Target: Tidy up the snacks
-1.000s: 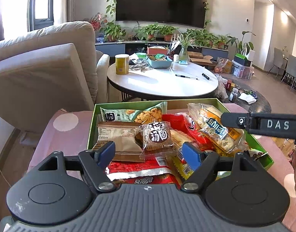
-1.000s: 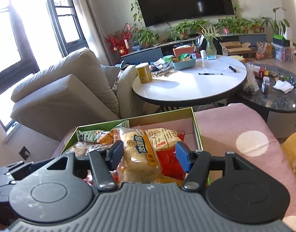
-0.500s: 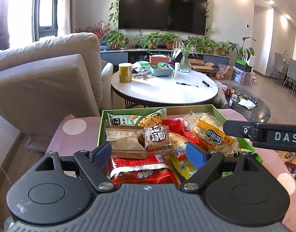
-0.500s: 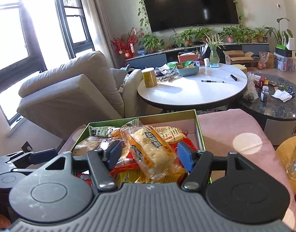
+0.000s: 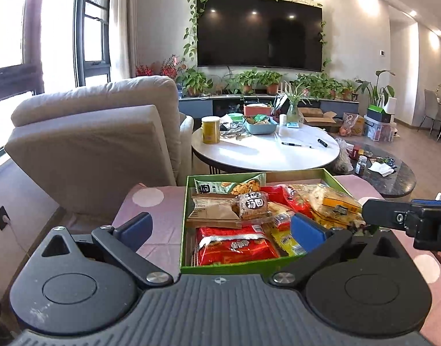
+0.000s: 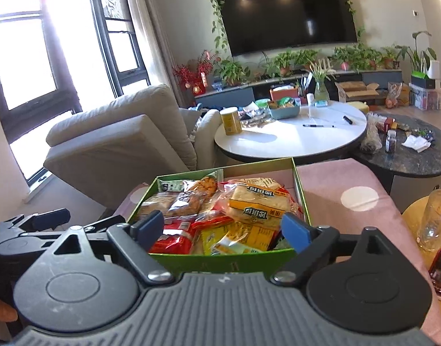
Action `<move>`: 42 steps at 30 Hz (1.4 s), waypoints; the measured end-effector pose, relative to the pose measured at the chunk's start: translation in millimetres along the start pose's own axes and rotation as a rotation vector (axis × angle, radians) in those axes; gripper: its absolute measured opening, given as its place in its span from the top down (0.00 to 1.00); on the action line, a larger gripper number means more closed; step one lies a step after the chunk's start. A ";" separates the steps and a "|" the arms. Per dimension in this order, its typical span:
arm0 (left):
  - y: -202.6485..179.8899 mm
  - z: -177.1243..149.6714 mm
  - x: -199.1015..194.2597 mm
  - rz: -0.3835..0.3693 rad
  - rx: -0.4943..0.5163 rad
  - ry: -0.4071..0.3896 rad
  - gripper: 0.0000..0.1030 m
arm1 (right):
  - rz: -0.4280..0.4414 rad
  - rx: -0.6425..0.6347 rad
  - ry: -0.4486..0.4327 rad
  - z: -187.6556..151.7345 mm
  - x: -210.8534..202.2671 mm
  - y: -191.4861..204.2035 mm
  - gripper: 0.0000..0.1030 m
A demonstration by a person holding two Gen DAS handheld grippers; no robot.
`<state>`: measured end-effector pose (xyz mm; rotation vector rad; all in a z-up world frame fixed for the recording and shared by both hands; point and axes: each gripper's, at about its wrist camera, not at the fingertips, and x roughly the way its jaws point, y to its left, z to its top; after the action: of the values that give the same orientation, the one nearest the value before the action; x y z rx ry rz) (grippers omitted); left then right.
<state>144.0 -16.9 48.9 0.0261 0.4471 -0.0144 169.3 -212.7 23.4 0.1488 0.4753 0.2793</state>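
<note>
A green box (image 5: 188, 219) on a pink dotted cloth holds several snack packets: a red one (image 5: 234, 245), a brown one (image 5: 211, 210), a small cake packet (image 5: 250, 204) and a yellow bread bag (image 5: 335, 204). My left gripper (image 5: 221, 227) hovers over the box's near edge. Its jaws are opening wide and grip nothing. My right gripper (image 6: 223, 227) stands open at the near rim (image 6: 220, 259), and the bread bag (image 6: 257, 204) lies free on the pile beyond it. One right finger (image 5: 387, 216) shows at the right of the left wrist view.
A beige armchair (image 5: 99, 132) stands left of the box. Behind it is a white round table (image 5: 266, 150) with a can, a tray and pens. A dark marble table (image 6: 407, 155) is at the right. A glass (image 6: 435, 219) stands near the right gripper.
Both grippers have drawn back and risen from the box. The left jaws have spread much wider. The bread bag that stood between the right fingers now lies on the pile.
</note>
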 end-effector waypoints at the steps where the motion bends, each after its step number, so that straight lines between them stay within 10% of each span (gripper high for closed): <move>1: -0.9 -1.1 -4.4 -0.004 0.003 -0.003 0.00 | 0.001 -0.005 -0.006 -2.6 -5.2 2.0 0.22; 42: -7.2 -47.5 -83.3 0.040 -0.031 -0.020 0.00 | 0.006 -0.010 0.001 -51.4 -68.4 18.7 0.22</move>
<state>48.3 -22.1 42.0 0.0047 0.4267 0.0315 82.6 -211.3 11.4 0.1406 0.4750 0.2872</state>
